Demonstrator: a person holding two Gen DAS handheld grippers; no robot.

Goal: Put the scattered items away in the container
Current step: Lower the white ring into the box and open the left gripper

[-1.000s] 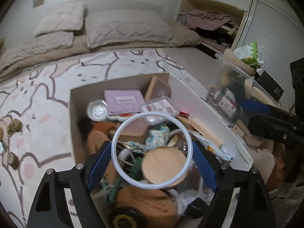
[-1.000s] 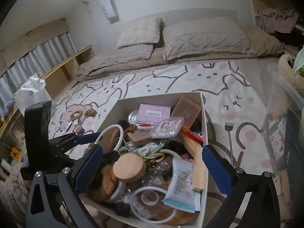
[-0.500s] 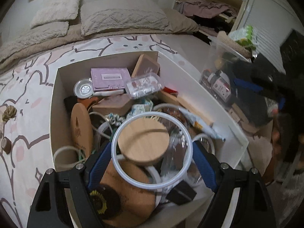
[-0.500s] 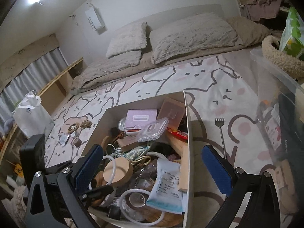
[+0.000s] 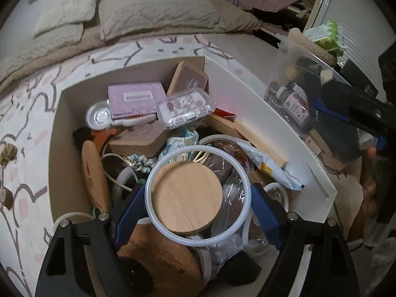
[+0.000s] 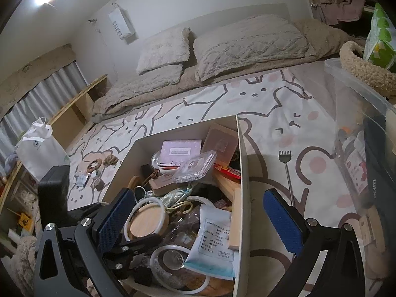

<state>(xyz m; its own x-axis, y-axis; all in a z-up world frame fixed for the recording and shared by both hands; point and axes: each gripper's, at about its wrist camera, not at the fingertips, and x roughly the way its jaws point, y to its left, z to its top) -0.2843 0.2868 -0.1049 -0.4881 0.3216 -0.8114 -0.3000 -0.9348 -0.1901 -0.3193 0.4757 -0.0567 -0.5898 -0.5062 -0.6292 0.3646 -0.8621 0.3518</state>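
1. Left of box, on the patterned bedspread (image 6: 259,104): small scattered items (image 6: 95,170), well apart from the container.
2. Left gripper (image 5: 198,199): low over the near end of the white box (image 5: 250,99), pointing down into it; blue pads touching opposite sides of the white ring (image 5: 243,180), gripping it across its width. Ring just above the round wooden lid (image 5: 186,198).
3. Right gripper (image 6: 200,220): raised over the box's right wall, spread wide, nothing between its pads.
4. Right of box: back scratcher (image 6: 287,170) flat on the bedspread.
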